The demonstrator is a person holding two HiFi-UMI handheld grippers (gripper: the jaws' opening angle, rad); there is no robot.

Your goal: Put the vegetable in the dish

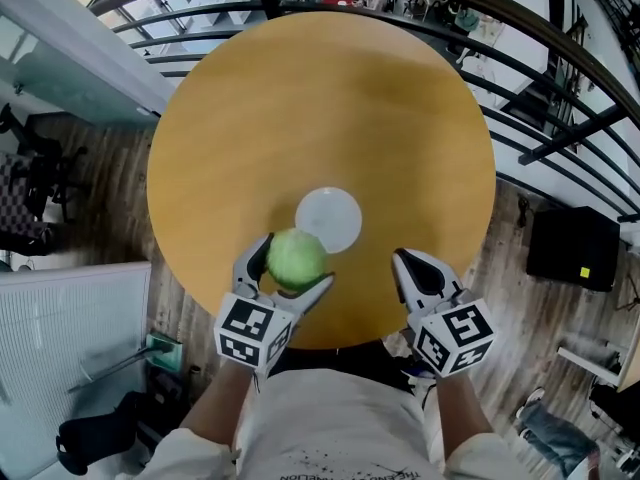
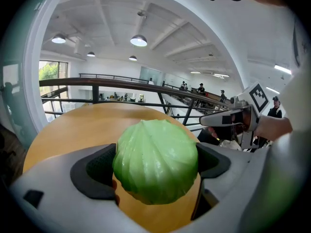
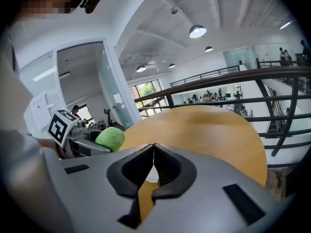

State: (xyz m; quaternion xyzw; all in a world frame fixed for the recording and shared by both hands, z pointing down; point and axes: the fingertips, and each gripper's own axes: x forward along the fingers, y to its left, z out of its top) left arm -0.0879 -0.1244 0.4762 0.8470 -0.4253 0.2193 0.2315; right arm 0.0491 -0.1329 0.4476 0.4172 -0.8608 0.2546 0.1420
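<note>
Left tool point(image 1: 296, 266): clamped on green cabbage point(image 1: 296, 258), jaw pads pressing both flanks. Cabbage held over near part of round wooden counter point(image 1: 320, 108); in head view, overlapping near-left rim of white dish point(image 1: 334, 214); contact with dish not determinable. Dish lying flat, slightly toward near edge from counter centre. Right tool point(image 1: 406, 264): jaws pressed together, nothing between them, positioned over near-right edge of counter, apart from cabbage and dish. Wood-plank floor point(image 1: 95, 178) around counter.
</note>
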